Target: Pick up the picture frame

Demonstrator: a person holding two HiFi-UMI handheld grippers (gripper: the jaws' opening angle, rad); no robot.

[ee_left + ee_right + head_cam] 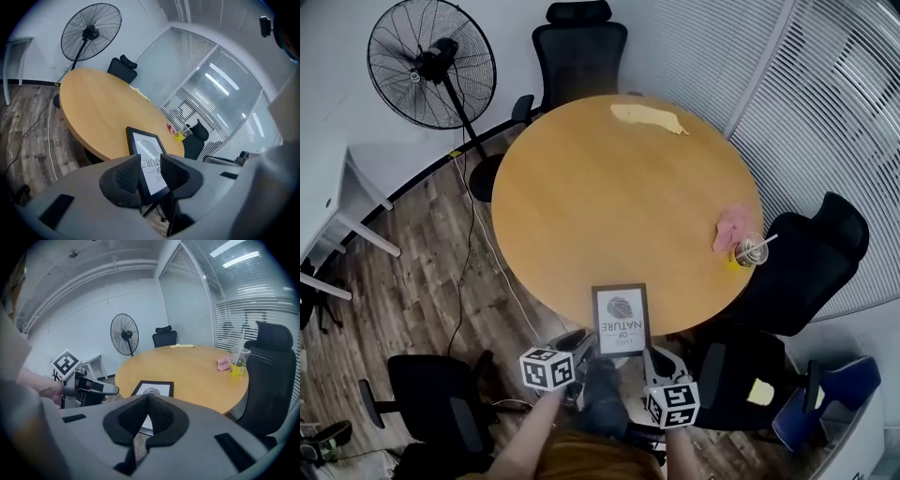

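Note:
The black picture frame with a white print lies flat at the near edge of the round wooden table, its near end past the rim. My left gripper is at the frame's near left corner. In the left gripper view that corner of the frame sits between the jaws of the left gripper, which stand apart, open. My right gripper hangs just off the frame's near right corner. Its pads meet with nothing between them in the right gripper view, so the right gripper is shut, and the frame lies beyond it.
A plastic cup with a straw and a pink cloth sit at the table's right edge, a yellow cloth at the far side. Black office chairs ring the table. A standing fan is at the far left.

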